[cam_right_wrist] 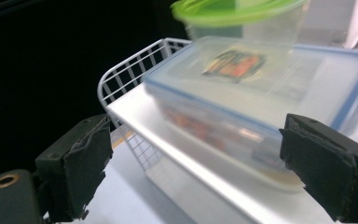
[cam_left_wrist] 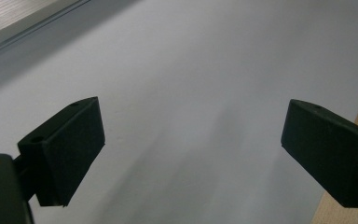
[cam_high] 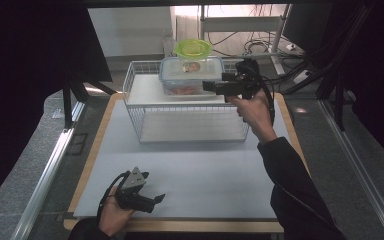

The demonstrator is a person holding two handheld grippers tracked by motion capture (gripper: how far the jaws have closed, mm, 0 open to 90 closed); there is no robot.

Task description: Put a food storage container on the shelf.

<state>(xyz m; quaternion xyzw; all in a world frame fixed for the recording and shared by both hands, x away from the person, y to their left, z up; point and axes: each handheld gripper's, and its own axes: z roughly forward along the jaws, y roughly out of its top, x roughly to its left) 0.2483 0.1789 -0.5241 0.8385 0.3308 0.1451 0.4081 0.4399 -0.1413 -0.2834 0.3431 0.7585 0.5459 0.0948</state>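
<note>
A white wire rack (cam_high: 134,80) stands at the back of the grey mat, with a white shelf (cam_high: 145,90) across its top. On that shelf rests a clear rectangular box with a blue-rimmed lid (cam_high: 190,75), and a round tub with a green lid (cam_high: 193,49) stands on top of it. My right gripper (cam_high: 212,86) is level at the box's right end, open, its pads apart from the box. From the right gripper view (cam_right_wrist: 196,163) the box (cam_right_wrist: 261,88) lies just ahead between the jaws. My left gripper (cam_high: 157,200) rests open low over the mat's front left, nothing between its fingers (cam_left_wrist: 70,149).
The mat (cam_high: 190,175) lies on a wooden board (cam_high: 92,155) whose edge runs along the left and front. A dark monitor (cam_high: 305,22) and cables sit behind the rack at the right. A black curtain (cam_high: 25,75) hangs at the left.
</note>
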